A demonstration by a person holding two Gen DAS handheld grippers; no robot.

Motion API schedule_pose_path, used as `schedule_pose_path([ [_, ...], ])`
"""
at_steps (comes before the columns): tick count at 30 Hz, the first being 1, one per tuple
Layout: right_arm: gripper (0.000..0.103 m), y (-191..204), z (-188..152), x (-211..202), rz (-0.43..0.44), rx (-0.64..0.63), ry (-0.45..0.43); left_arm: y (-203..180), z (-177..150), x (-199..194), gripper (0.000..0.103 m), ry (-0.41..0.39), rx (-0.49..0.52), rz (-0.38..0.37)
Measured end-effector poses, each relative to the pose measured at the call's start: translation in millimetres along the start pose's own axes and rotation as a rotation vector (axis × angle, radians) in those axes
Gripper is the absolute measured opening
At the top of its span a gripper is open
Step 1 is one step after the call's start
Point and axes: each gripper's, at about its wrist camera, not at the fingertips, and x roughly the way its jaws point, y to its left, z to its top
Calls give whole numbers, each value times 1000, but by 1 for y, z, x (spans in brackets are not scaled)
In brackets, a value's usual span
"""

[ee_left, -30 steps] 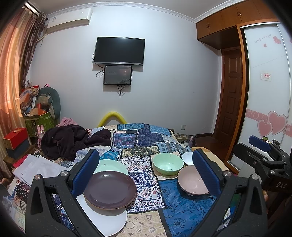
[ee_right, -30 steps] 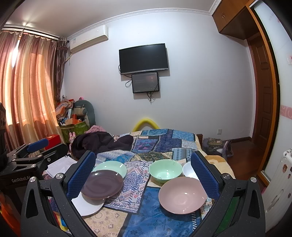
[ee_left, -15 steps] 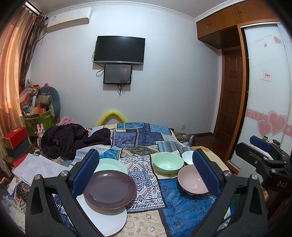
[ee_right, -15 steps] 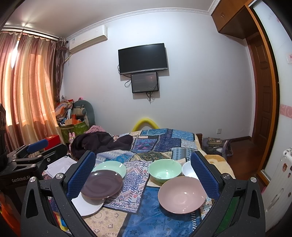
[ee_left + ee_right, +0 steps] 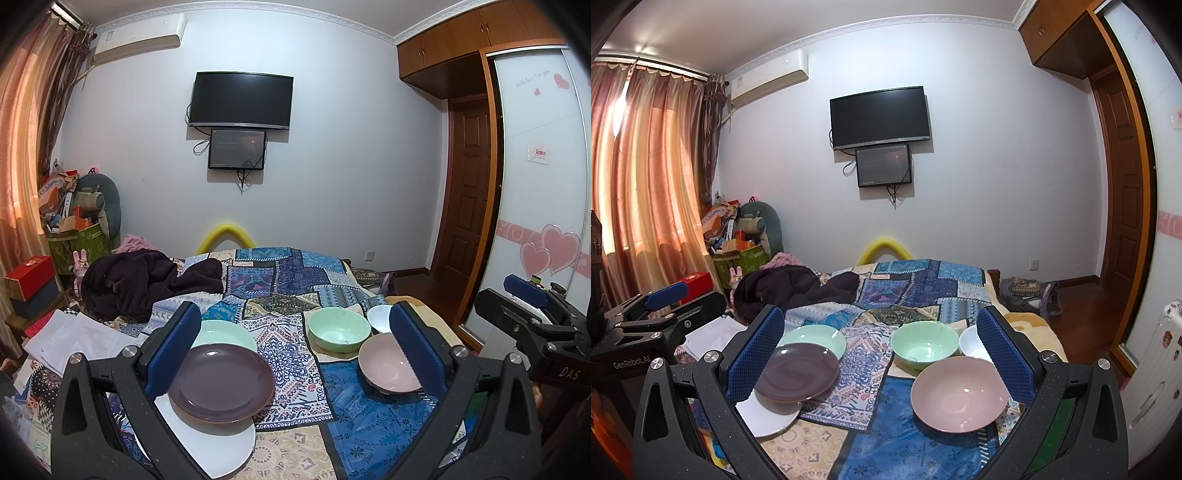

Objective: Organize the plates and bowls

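On the patchwork bed cover a purple plate (image 5: 221,384) (image 5: 797,372) lies overlapping a white plate (image 5: 210,446) (image 5: 768,417) and a pale green plate (image 5: 225,332) (image 5: 816,336). To the right stand a green bowl (image 5: 339,328) (image 5: 925,343), a small white bowl (image 5: 379,317) (image 5: 971,343) and a pink bowl (image 5: 388,363) (image 5: 958,395). My left gripper (image 5: 295,350) is open and empty, held above the dishes. My right gripper (image 5: 881,354) is open and empty too. Each gripper shows at the edge of the other's view.
A dark garment (image 5: 147,280) lies on the bed's far left. White papers (image 5: 70,339) lie at the left edge. Boxes and clutter (image 5: 62,229) stand by the curtain. A wardrobe (image 5: 535,184) and door are at right. A suitcase (image 5: 1160,362) stands right.
Both grippers have drifted very slightly; the dishes have not moved and both grippers stay open.
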Motion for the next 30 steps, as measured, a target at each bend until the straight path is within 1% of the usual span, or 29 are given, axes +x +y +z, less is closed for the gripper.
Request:
schedule_pose_path([
  [8, 103, 4, -4, 10, -8, -13, 24, 0, -3, 4, 103, 6, -5, 0],
  [13, 103, 11, -6, 20, -20, -14, 28, 10, -5, 13, 103, 18, -13, 2],
  [16, 103, 16, -9, 31, -8, -22, 48, 19, -8, 21, 103, 32, -19, 8],
  [19, 103, 22, -13, 45, 14, -25, 77, 32, -11, 31, 103, 53, -24, 16],
  [21, 103, 25, -18, 55, 51, -12, 88, 44, -14, 38, 103, 67, -33, 22],
  [24, 103, 34, -24, 74, 97, -15, 155, 62, -21, 48, 103, 90, -42, 36],
  [26, 103, 41, -29, 83, 101, -38, 173, 74, -24, 57, 103, 111, -41, 50],
  [27, 103, 48, -33, 89, 92, -64, 179, 82, -27, 64, 103, 130, -39, 60],
  [30, 103, 62, -42, 102, 106, -117, 218, 103, -35, 80, 103, 186, -49, 68],
])
